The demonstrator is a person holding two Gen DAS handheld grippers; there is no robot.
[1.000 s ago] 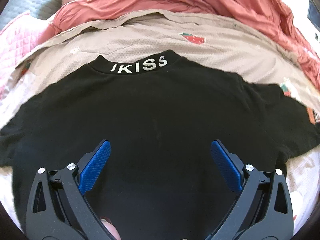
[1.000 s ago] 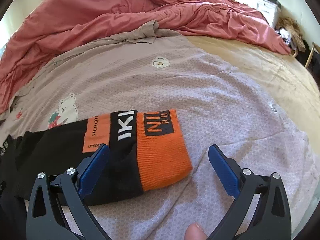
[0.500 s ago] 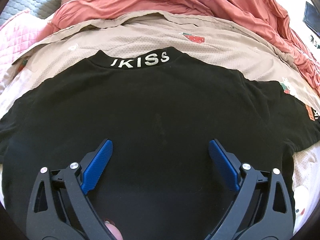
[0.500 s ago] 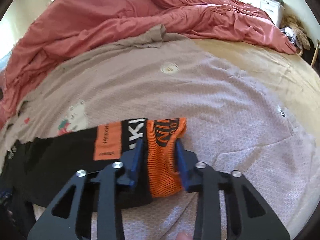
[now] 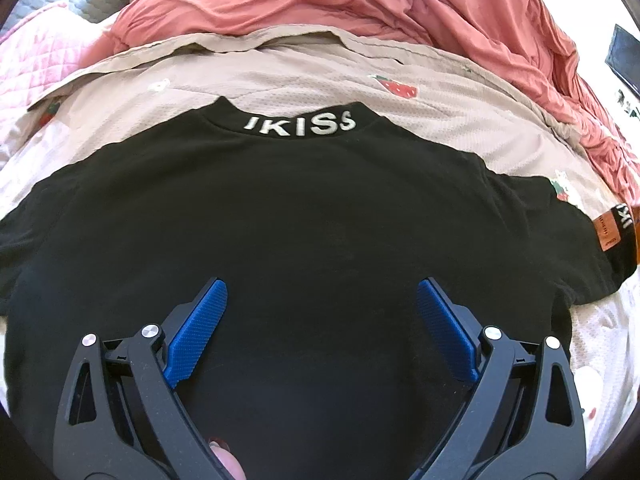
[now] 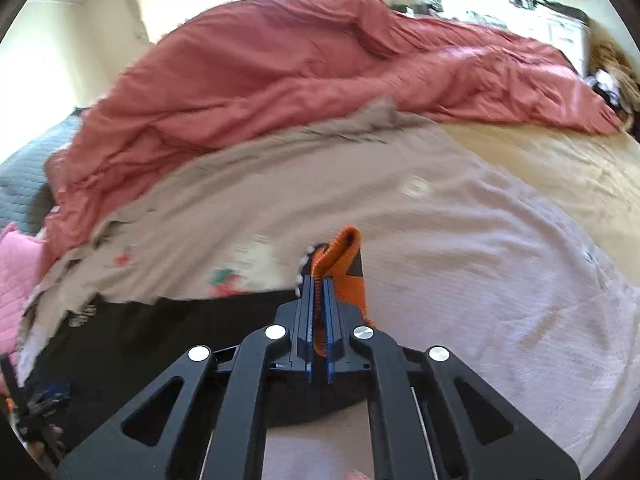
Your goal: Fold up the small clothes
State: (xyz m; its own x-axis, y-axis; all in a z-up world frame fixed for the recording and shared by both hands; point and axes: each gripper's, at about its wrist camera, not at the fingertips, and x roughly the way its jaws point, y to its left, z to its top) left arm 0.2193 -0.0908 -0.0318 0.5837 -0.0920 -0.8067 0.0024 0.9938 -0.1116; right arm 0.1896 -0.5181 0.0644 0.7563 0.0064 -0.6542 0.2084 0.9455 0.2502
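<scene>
— The right gripper [image 6: 318, 304] is pinching the orange cuff [image 6: 340, 256] of the black shirt's [image 5: 304, 240] sleeve; its jaws have just been closing, and the ribbed fabric is bunching up between the blue pads.

— And the other one?

— The left gripper [image 5: 322, 320] is hanging spread wide over the shirt's body, pads clear of the cloth, pointing steeply down. The collar lettering [image 5: 300, 126] is sitting straight ahead of it, beyond the fingertips.

— What can't you make out?

— Plenty. The right wrist view is smearing with motion, so the prints on the beige blanket [image 6: 360, 184] ahead of the pinched cuff are just coloured blotches. The sleeve itself is disappearing under the right gripper's frame, trailing off to its left. From the left wrist view the shirt's hem is hiding beneath the gripper's arms, and its left sleeve is running out of the picture's edge.

— Any hands showing?

— Only a fingertip [image 5: 226, 460] peeking between the left gripper's arms, low down. The red duvet [image 6: 320, 68] is lying crumpled well beyond both.
</scene>
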